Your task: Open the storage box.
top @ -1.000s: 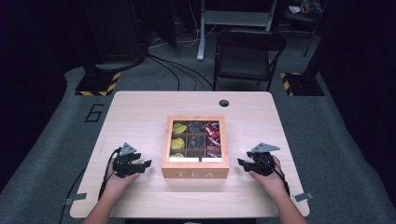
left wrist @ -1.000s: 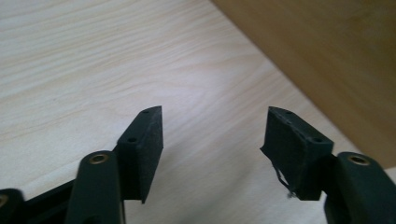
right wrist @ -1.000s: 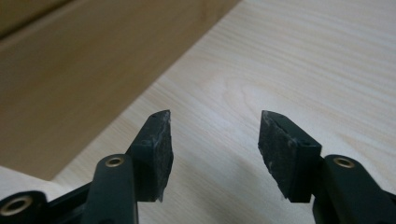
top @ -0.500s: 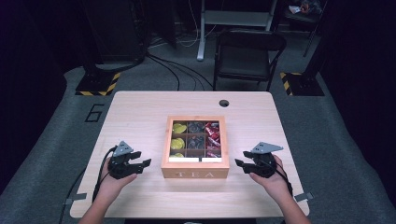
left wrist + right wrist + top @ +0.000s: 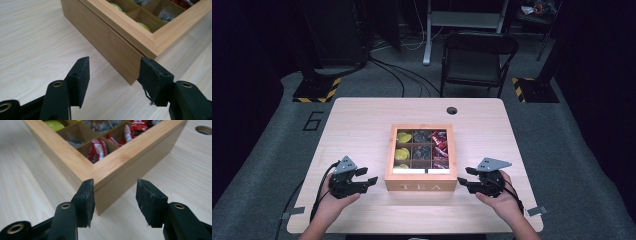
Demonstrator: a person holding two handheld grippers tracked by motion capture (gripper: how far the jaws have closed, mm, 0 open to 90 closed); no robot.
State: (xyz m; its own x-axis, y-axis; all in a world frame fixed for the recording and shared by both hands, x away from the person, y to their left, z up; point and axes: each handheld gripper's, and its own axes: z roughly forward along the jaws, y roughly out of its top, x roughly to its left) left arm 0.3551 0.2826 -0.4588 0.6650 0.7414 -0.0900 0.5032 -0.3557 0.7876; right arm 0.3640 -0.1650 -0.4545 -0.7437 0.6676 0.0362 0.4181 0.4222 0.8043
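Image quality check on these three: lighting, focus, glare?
High view: table evenly lit, surroundings fall to near black, frame soft, no glare. Left gripper view: left gripper jaws and tea box corner sharp, far compartments blurred. Right gripper view: right gripper sharp, red packets soft.

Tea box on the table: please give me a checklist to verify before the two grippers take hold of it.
1. Left gripper jaws open: ok.
2. Right gripper jaws open: ok.
3. Each gripper aimed at a near corner of the tea box: ok, as both gripper views show.
4. Jaws touching the box: not ok, both are apart from it.
5. Box flat on the table: ok.
6. Lid closed over the packets: cannot tell.
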